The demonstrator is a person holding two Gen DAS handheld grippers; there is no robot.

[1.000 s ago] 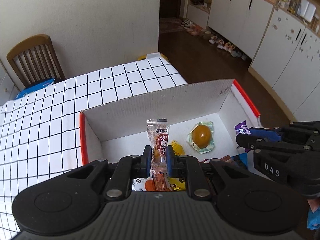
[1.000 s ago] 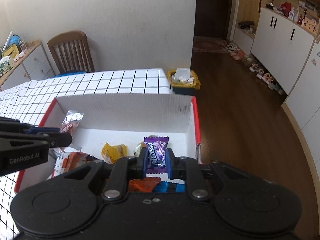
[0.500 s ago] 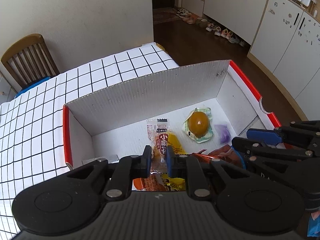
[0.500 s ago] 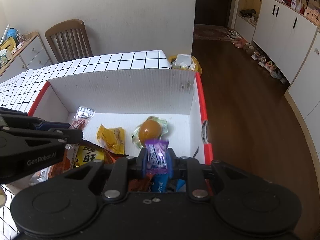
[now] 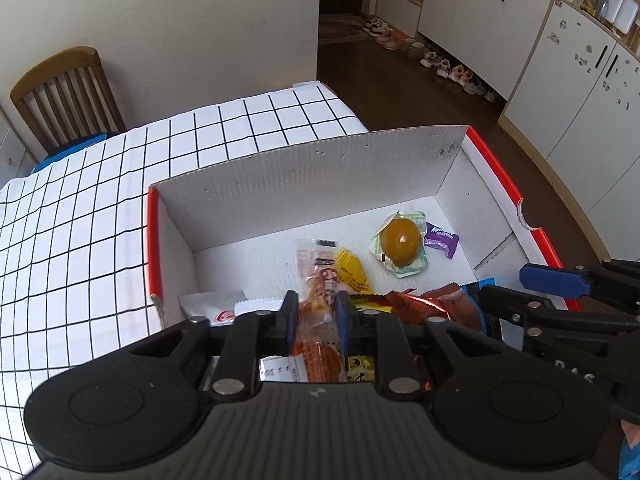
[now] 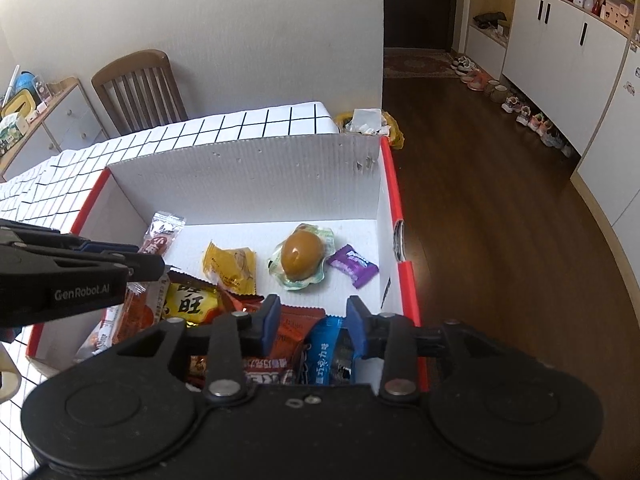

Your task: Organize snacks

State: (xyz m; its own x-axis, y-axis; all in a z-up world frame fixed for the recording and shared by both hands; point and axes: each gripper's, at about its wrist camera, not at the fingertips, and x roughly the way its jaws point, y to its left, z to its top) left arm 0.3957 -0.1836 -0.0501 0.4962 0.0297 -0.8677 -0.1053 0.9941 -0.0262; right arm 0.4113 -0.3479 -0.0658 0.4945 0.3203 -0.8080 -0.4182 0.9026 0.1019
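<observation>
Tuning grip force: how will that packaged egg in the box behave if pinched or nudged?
The egg is domed and smooth, so it would likely slip from a side pinch. Its flat film rim looks floppy, likely a poor handle. The rim probably stops it rolling; a nudge should slide it across the box floor.

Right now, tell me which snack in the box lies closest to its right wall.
The purple candy: it lies beside the packaged egg, on the side toward the right wall of the box; every other snack lies further left.

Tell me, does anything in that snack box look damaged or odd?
Only slightly: the white box's back wall is pocked with small holes and a scuffed patch near its right corner. The snacks, like the purple candy, simply lie loose inside.
</observation>
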